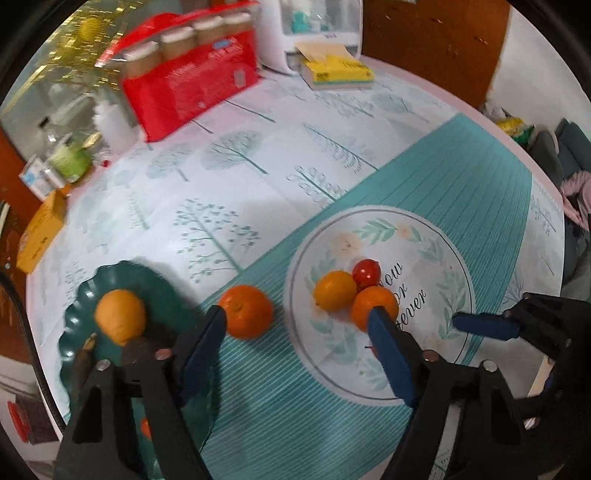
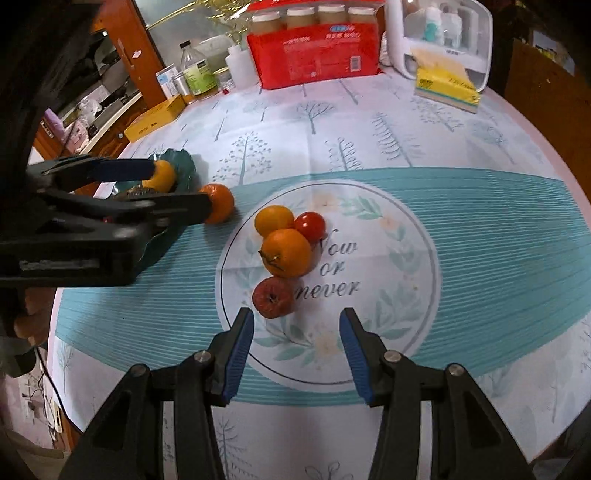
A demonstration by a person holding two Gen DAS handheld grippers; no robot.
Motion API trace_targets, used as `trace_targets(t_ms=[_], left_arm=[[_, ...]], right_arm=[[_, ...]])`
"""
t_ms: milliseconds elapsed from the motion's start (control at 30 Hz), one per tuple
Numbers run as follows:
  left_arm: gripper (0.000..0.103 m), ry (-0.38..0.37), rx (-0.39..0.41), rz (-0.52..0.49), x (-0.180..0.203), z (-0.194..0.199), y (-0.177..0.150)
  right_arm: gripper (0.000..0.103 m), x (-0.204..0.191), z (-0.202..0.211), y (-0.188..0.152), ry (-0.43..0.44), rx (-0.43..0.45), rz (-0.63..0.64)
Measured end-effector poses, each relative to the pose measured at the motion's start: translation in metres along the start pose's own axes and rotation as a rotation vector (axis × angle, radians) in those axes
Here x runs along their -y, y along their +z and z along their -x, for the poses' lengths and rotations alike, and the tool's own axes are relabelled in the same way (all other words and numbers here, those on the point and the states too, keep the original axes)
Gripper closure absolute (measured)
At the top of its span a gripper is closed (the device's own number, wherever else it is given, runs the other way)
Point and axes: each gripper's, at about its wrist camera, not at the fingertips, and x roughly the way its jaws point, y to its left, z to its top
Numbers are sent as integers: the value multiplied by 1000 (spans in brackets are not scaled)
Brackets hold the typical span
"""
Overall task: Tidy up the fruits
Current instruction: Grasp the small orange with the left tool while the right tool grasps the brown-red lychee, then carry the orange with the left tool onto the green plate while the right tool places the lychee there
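Seen from the left wrist, a round tabletop [image 1: 258, 177] is lying under a pale cloth printed with trees, crossed by a teal striped band and a white circle with lettering [image 1: 406, 295]. A red pack of jars [image 1: 192, 74], a yellow tissue box [image 1: 340, 72] and a white appliance [image 1: 317, 22] are standing along the far edge, all smeared by motion blur. A scalloped green plate [image 1: 85, 295] is carrying one yellow-orange fruit [image 1: 120, 319]. A loose orange [image 1: 245, 311] is sitting on the teal band just beside the plate. The left gripper [image 1: 295, 321] is hanging released, nothing between its blue pads, one fingertip close to that orange. The other fingertip is covering part of a cluster on the circle: a yellow fruit [image 1: 334, 290], a red tomato [image 1: 366, 272] and another orange [image 1: 369, 301]. The right gripper [image 1: 484, 326] is poking in at the right edge, only partly visible.

Seen from the right wrist, the same cluster is showing sharply, joined by a wrinkled red apple [image 2: 273, 297] lying just ahead of the right gripper [image 2: 297, 321]. Its jaws are standing apart and empty above the circle. The left gripper [image 2: 173, 188] is reaching in from the left, hiding much of the green plate [image 2: 184, 158] and the near side of the loose orange [image 2: 221, 203]. Bottles [image 2: 195, 74] and a wooden cabinet [image 2: 125, 48] are crowding the far left; fingers [image 2: 31, 321] are barely readable at the left rim.
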Motion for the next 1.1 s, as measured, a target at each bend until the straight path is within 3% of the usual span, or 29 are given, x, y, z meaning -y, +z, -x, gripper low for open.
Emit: trace_targets(t_ms=[200,367,433,500,633,1100], left_arm=[[51,-71,-74,-11,2,-30,12],[55,-106,-102,-8,5,-43,17],[59,-119,-111,-9,7,-48,20],[62,-123,-115,-8,8,-52,20],[68,-147,-127,26,4,-59,25],[66,-169,-161,45,6,-75,37]], right_arm=[[54,-9,-24,5,20,-22,39],[54,-11,-43,7,13,-44,52],[59,-10,-44,6,13,-22,65],[73,-8,-44,6,43,-28,63],[73,-1,-40,2,16,-19,60],[73,20,-28,5,4,-8,10]])
